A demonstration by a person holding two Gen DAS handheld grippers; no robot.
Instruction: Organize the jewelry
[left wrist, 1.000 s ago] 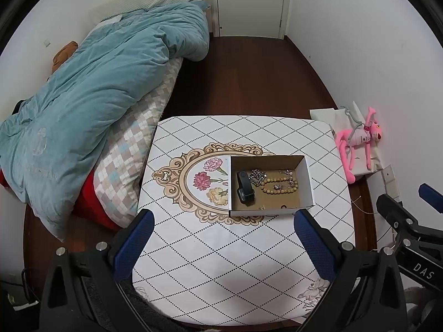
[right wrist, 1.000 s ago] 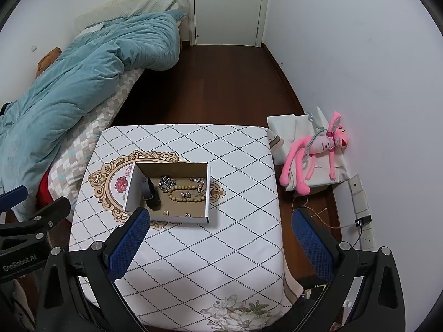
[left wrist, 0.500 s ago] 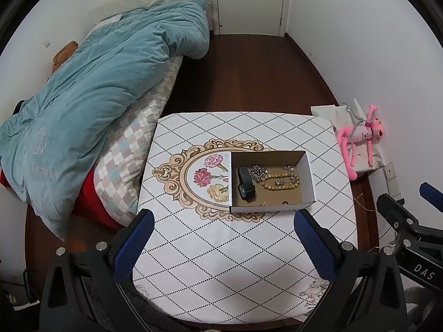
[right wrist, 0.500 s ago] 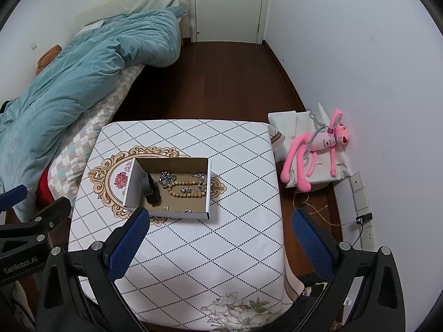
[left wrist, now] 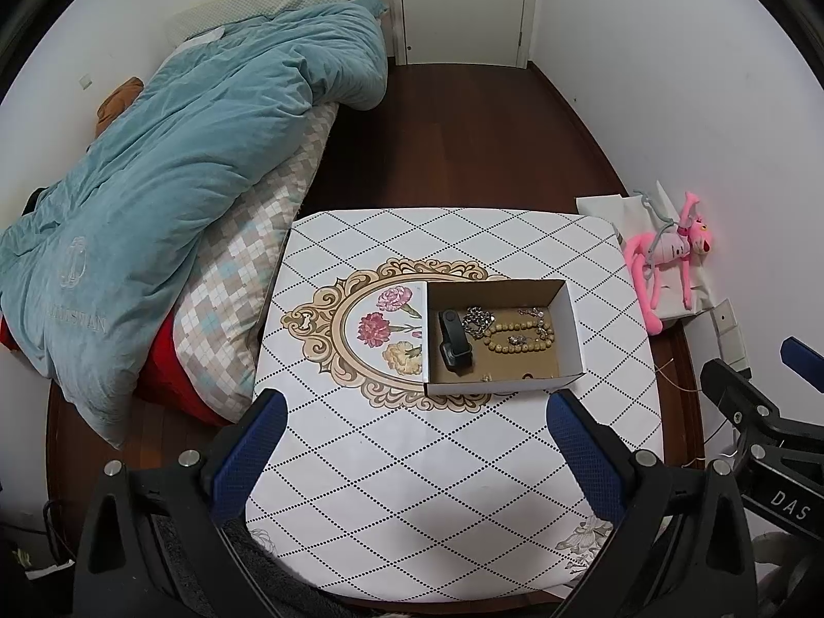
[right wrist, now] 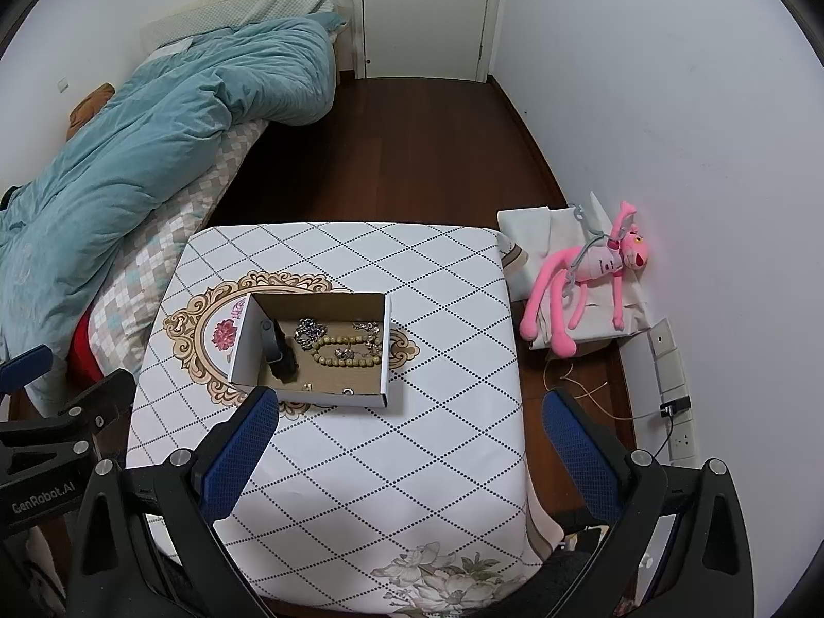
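Both tongs hang high over the counter [left wrist: 412,489], each spread wide w/ nothing between the blue pads. Left tongs [left wrist: 414,443] sit at 6 o'clock of the box [left wrist: 571,319]; right tongs [right wrist: 409,443] likewise, box [right wrist: 386,355] up at 11 o'clock in the right view.

Box is open-topped cardboard, resting on the counter's gold oval print. Inside: black watch [left wrist: 454,342] at the 9 o'clock end, silver chain [left wrist: 476,318] beside it, bead bracelet [left wrist: 517,337] toward 3 o'clock, a few small bits along the near wall, too small to name.

Around: bed w/ teal quilt [left wrist: 170,180] at 9–10 o'clock, touching the counter's edge; pink plush toy [right wrist: 582,278] on white paper at 3 o'clock by the wall; door at 12. Nothing stands btw tongs and box.

Right view alone shows wall sockets [right wrist: 669,360] and a plugged cable; left view shows more of the flower print.
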